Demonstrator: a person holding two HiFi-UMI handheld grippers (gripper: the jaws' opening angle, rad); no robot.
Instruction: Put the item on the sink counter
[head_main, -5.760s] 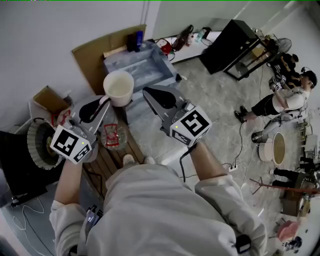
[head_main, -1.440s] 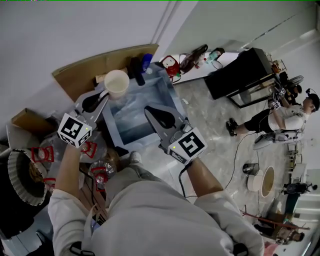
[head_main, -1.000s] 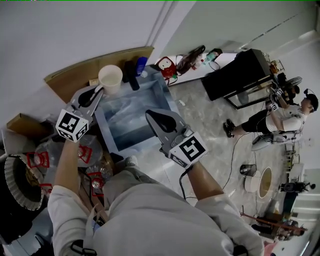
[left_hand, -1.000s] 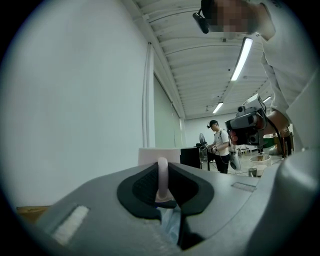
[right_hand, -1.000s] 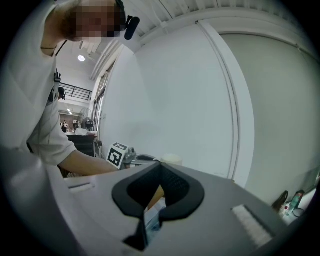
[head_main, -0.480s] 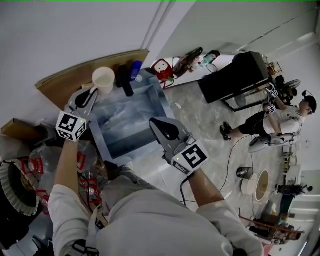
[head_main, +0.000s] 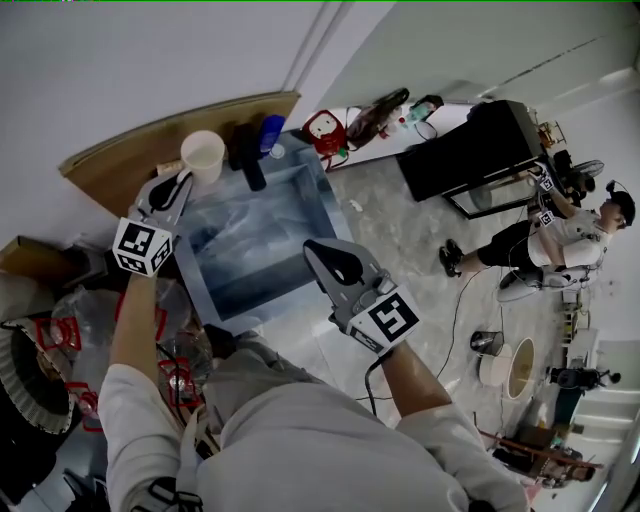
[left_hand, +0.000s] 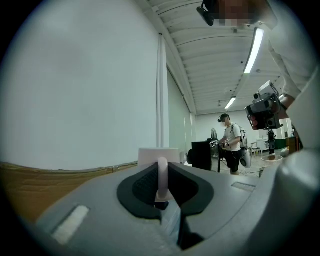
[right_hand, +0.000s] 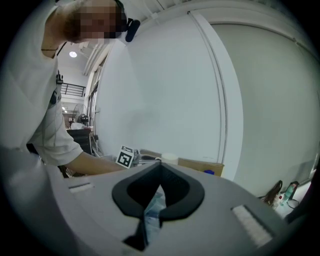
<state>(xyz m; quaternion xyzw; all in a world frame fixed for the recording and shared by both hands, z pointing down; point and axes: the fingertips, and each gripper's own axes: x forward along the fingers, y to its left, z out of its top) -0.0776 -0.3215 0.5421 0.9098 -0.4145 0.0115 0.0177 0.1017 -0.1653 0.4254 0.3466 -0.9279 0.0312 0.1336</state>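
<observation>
Head view:
- Landmark: sink (head_main: 255, 245), a blue-grey basin.
- Left gripper (head_main: 178, 183) is at the sink's rear-left corner, just outside the rim. Its jaws point at the white cup (head_main: 203, 155).
- The cup stands upright just beyond that same corner, in front of the cardboard sheet (head_main: 130, 155). Cannot tell whether its base touches the counter.
- Dark bottle (head_main: 247, 160) and blue bottle (head_main: 270, 132) are at the sink's rear rim, beside the cup. A red item (head_main: 322, 127) is at the rear-right corner.
- Right gripper (head_main: 312, 247) is over the sink's right edge, well apart from the cup.
- A person (head_main: 575, 225) stands far right of the sink, past a black cabinet (head_main: 470, 145).

Left gripper view:
- Left gripper (left_hand: 162, 165): jaws drawn nearly together, pinching the thin white cup handle (left_hand: 162, 177), which stands upright between the pads.
- The cup body (left_hand: 150, 155) shows just past the jaw tips.
- Background person (left_hand: 231, 142) is beside the black cabinet (left_hand: 202, 155).

Right gripper view:
- Right gripper (right_hand: 160, 162): jaw tips pressed together, with nothing between them.
- The sink (right_hand: 154, 207) shows through the gap below the tips.
- Beyond the tips are the left gripper's marker cube (right_hand: 125, 158), the cup (right_hand: 169, 159) and the cardboard (right_hand: 200, 166).
</observation>
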